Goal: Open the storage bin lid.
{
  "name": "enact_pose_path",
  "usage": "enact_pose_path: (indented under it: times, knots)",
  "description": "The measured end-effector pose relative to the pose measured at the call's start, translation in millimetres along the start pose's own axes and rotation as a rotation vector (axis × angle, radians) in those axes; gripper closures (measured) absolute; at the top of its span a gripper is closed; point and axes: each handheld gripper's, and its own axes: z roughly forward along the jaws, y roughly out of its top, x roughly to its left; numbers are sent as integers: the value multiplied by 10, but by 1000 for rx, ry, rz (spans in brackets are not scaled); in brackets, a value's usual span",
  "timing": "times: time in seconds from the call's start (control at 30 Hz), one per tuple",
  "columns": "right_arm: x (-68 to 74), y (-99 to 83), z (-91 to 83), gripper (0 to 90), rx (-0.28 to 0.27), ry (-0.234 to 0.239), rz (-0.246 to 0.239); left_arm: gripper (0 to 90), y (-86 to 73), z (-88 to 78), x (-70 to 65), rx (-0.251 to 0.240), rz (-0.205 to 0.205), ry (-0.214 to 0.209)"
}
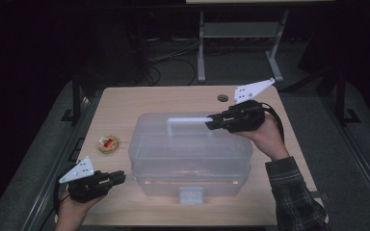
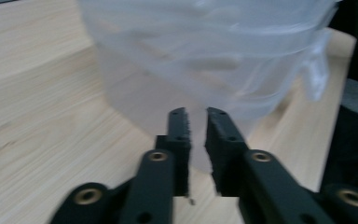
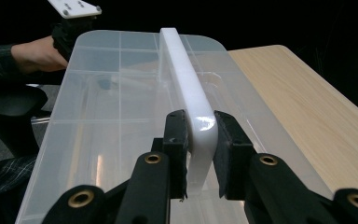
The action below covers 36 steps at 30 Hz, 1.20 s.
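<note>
Room: dark all around; grey floor (image 1: pixel 38 159) on both sides of the table, cables on the floor at the back, and the grey metal legs of another table (image 1: pixel 241 43) behind.
Tabletop: light wood (image 1: pixel 120 106) with rounded corners; a small round hole (image 1: pixel 222 98) near the far right edge.
Left hand-held gripper: (image 1: pixel 120 177) low at the front left corner of the tabletop, held in the person's left hand (image 1: pixel 72 209), with a grey three-cornered plate on top. In the left gripper view (image 2: pixel 196 122) its jaws stand a little apart with nothing between them, so it is released. It points at the box and is near it, not touching.
Small round thing: (image 1: pixel 108 144) tan with a bit of red on it, lying on the tabletop left of the box; too small to tell what it is.
Box: a big clear plastic box (image 1: pixel 190 154) in the middle of the tabletop, lid on, with a latch (image 1: pixel 191 195) at the front and a white handle (image 1: pixel 188 121) on top.
Right hand-held gripper: (image 1: pixel 211 122) over the right end of the lid; in the right gripper view (image 3: pixel 200 135) its jaws are clenched on the white handle, one on each side.
Right arm: hand (image 1: pixel 267 137) and plaid sleeve (image 1: pixel 294 192) come in from the bottom right.
</note>
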Motion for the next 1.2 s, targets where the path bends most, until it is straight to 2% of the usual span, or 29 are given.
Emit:
enact_pose_path:
  times: [0.07, 0.1, 0.37, 0.67, 0.87, 1.1, 1.2]
  knots:
    - [-6, 7, 0, 759, 2, 0, 1, 886, 58, 10, -67, -5, 15, -28]
    - [-6, 7, 0, 759, 2, 0, 1, 897, 58, 10, -67, -5, 15, -28]
    - [-27, 23, -1, 759, 3, 2, 6, 898, 143, 128, -183, -17, 48, -54]
    - [-38, 30, -3, 759, 7, 8, 9, 899, 196, 156, -219, -57, 53, -60]
    - [-45, 22, -7, 758, 7, 8, 15, 899, 210, 147, -226, -62, 63, -50]
    - [-53, -3, -5, 751, -13, 6, 18, 900, 217, 140, -217, -70, 57, -56]
    - [-43, -5, -3, 741, -17, -10, 12, 900, 226, 134, -218, -76, 60, -53]
